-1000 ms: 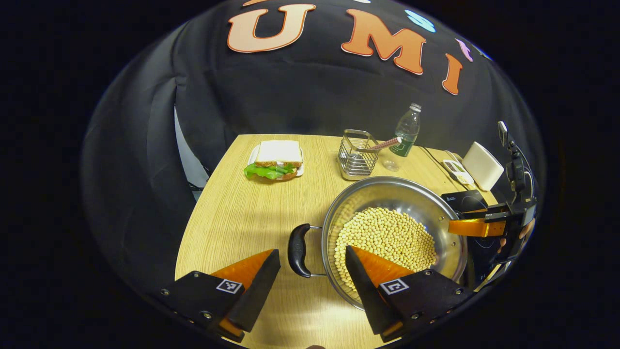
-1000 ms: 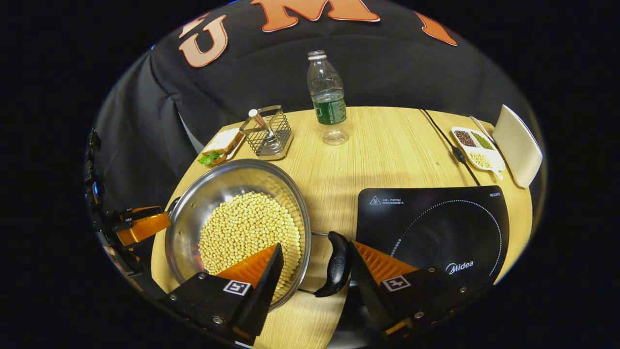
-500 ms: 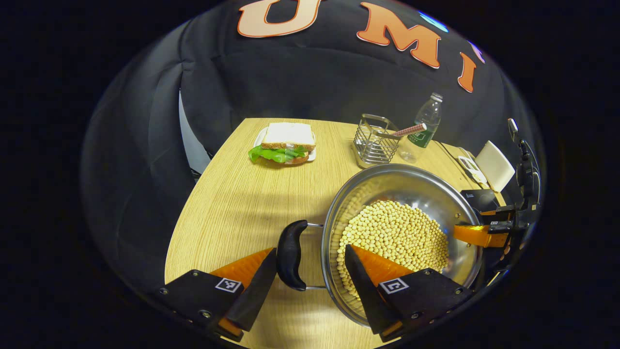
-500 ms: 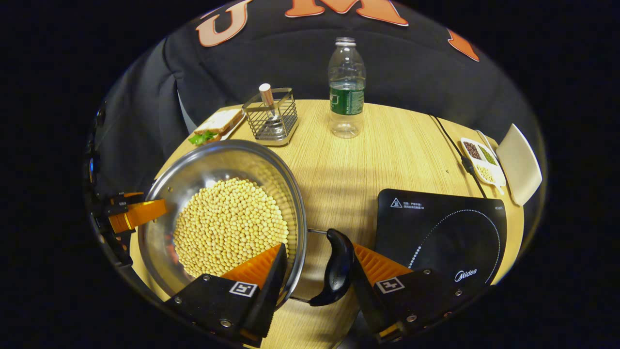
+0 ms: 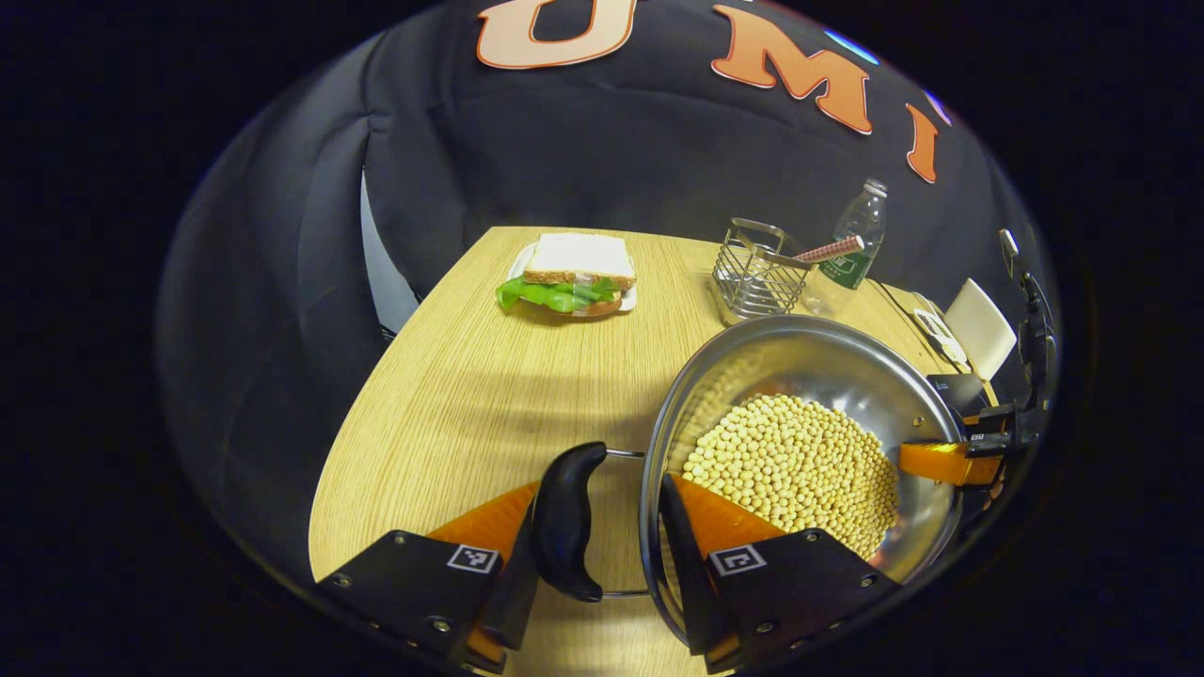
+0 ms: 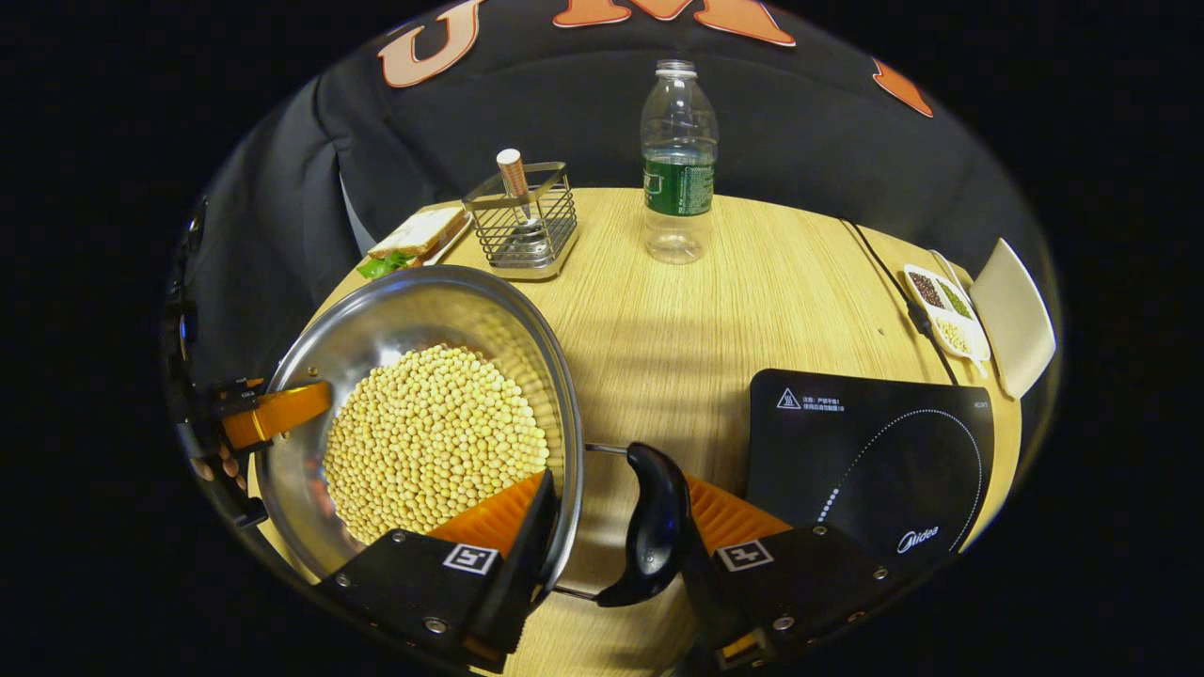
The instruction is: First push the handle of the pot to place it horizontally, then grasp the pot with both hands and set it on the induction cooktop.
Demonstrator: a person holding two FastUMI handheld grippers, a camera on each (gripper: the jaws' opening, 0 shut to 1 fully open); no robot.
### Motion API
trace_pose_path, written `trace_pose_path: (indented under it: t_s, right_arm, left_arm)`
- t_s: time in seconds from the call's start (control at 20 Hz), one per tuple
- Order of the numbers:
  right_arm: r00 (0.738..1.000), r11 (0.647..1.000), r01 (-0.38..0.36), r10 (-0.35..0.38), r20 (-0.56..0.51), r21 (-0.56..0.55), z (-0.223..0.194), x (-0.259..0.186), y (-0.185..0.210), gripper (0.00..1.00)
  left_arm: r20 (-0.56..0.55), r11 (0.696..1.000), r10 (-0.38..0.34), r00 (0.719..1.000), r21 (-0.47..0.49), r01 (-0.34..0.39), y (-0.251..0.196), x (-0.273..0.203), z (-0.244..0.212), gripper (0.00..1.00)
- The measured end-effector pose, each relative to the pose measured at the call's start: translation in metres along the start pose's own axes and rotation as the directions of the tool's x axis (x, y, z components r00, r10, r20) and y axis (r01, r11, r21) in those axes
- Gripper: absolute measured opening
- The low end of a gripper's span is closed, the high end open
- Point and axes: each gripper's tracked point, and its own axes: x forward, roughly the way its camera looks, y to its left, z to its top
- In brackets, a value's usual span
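Observation:
A steel pot point(image 5: 800, 367) point(image 6: 404, 320) full of pale beans hangs between my two grippers with its black side handles level. My left gripper point(image 5: 602, 489) is shut on it: one finger presses the outside of the near handle point(image 5: 567, 517), the other stands inside the rim on the beans. My right gripper point(image 6: 616, 480) holds the opposite handle point(image 6: 654, 527) the same way. Each gripper also appears at the pot's far rim in the other's view, the right one point(image 5: 941, 463) and the left one point(image 6: 277, 414). The black induction cooktop point(image 6: 875, 461) lies on the table right of the pot.
On the wooden table point(image 6: 734, 310) stand a sandwich on a plate point(image 5: 569, 282), a wire basket with a stick point(image 6: 522, 230), a plastic bottle point(image 6: 677, 165), a small tray of beans point(image 6: 945, 306) and a white block point(image 6: 1016, 315). The cooktop's cable point(image 6: 894, 282) runs to the back.
Both grippers' fingers have closed from open onto the handles and rim. The pot now looms larger and higher against the table, moving together with both grippers.

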Motion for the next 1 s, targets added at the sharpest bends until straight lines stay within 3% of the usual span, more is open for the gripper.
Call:
trace_pose_path:
  t_s: [0.3, 0.7, 0.85, 1.0]
  right_arm:
    - [1.0, 1.0, -0.005, 0.006, 0.026, -0.009, 0.0045, 0.0042, 0.0003, 0.69]
    - [0.999, 1.0, -0.022, 0.022, 0.034, -0.005, 0.0081, 0.0061, 0.0006, 0.64]
    - [0.999, 0.999, -0.035, 0.035, 0.034, 0.001, 0.0106, 0.0079, 0.0002, 0.56]
    - [0.999, 0.999, -0.037, 0.038, 0.018, -0.008, 0.0075, 0.0075, 0.0012, 0.58]
  left_arm:
    - [-0.004, 0.999, 0.026, 1.0, 0.037, -0.026, 0.0031, -0.0051, -0.0084, 0.68]
    - [-0.005, 0.998, 0.056, 0.998, 0.007, -0.056, 0.0034, -0.0064, -0.0073, 0.69]
    - [-0.002, 0.998, 0.068, 0.998, -0.008, -0.068, 0.0016, -0.0063, -0.0078, 0.63]
    - [-0.004, 0.996, 0.081, 0.997, -0.027, -0.082, -0.0012, -0.0043, -0.0082, 0.61]
